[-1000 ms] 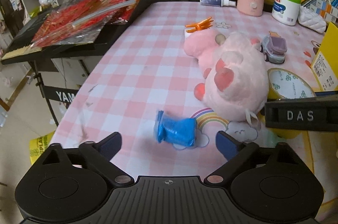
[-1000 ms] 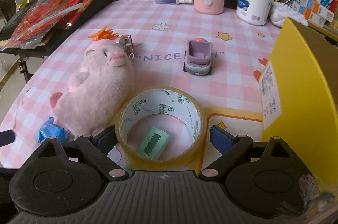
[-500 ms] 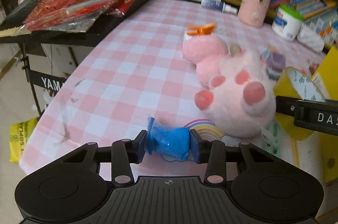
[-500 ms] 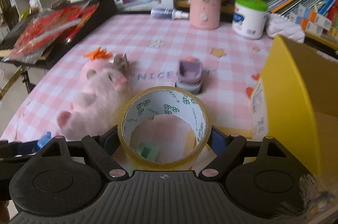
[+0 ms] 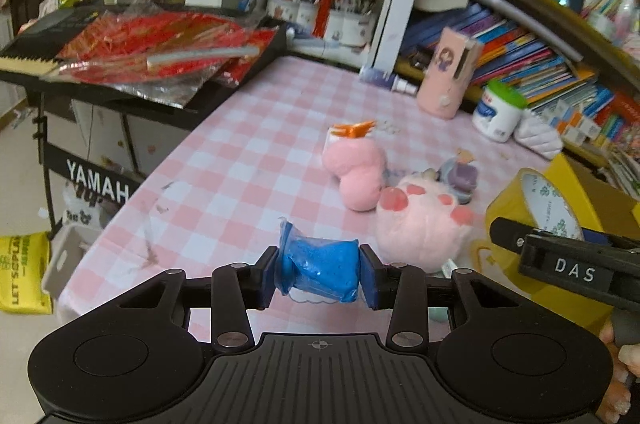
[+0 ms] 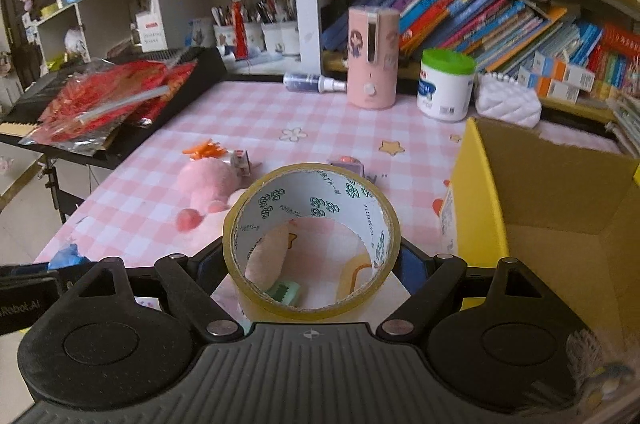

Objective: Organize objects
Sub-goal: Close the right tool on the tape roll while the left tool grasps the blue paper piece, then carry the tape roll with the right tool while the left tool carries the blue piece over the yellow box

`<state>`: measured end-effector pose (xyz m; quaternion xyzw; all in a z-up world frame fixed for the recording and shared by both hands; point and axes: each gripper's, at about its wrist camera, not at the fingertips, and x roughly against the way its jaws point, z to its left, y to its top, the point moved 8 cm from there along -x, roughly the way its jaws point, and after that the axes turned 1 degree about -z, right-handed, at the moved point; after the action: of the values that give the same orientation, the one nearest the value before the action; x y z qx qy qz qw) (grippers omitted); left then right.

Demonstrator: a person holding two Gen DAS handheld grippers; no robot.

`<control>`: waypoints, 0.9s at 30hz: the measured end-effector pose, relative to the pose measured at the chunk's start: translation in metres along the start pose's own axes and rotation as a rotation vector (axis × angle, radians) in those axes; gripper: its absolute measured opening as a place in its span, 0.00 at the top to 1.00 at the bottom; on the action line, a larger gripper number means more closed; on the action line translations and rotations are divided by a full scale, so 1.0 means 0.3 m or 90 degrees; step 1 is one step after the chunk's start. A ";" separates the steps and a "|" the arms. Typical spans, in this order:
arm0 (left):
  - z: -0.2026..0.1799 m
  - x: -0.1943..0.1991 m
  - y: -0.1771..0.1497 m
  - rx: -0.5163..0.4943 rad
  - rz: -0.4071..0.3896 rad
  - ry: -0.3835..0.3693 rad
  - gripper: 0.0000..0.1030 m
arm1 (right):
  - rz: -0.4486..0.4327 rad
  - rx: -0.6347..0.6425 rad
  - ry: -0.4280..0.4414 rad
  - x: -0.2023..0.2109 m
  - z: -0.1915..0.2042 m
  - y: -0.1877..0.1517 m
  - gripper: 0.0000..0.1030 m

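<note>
My left gripper (image 5: 318, 274) is shut on a blue clay packet (image 5: 320, 270) and holds it above the pink checked table (image 5: 248, 160). My right gripper (image 6: 312, 256) is shut on a roll of yellow tape (image 6: 312, 220), lifted above the table next to the open yellow cardboard box (image 6: 560, 208). The tape also shows at the right of the left wrist view (image 5: 536, 200). A pink plush toy (image 5: 416, 220) lies on the table, also in the right wrist view (image 6: 208, 180). A small purple toy car (image 5: 460, 178) stands behind it. A green eraser-like piece (image 6: 284, 292) lies under the tape.
An orange clip (image 6: 202, 149) lies by the plush. A pink dispenser (image 6: 372, 56), a white jar with green lid (image 6: 446, 84) and a spray bottle (image 6: 312, 82) stand at the back. A keyboard with red packets (image 5: 160, 56) borders the table on the left. Bookshelves rise behind.
My left gripper closed on the blue packet and lifted it. My right gripper closed on the tape roll and raised it off the table.
</note>
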<state>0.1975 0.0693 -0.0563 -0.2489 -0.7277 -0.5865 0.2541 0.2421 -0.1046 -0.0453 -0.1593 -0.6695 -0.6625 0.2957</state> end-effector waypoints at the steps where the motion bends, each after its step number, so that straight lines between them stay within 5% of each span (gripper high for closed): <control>1: -0.001 0.014 -0.003 -0.002 -0.005 -0.004 0.62 | -0.007 0.007 -0.001 0.018 0.005 -0.003 0.19; 27: -0.021 0.299 -0.222 -0.069 0.003 -0.106 0.62 | 0.051 -0.039 -0.019 0.348 0.070 -0.299 0.19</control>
<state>0.0870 0.0565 -0.0442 -0.3118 -0.7129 -0.6018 0.1802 0.1032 -0.1089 -0.0521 -0.2048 -0.6465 -0.6680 0.3065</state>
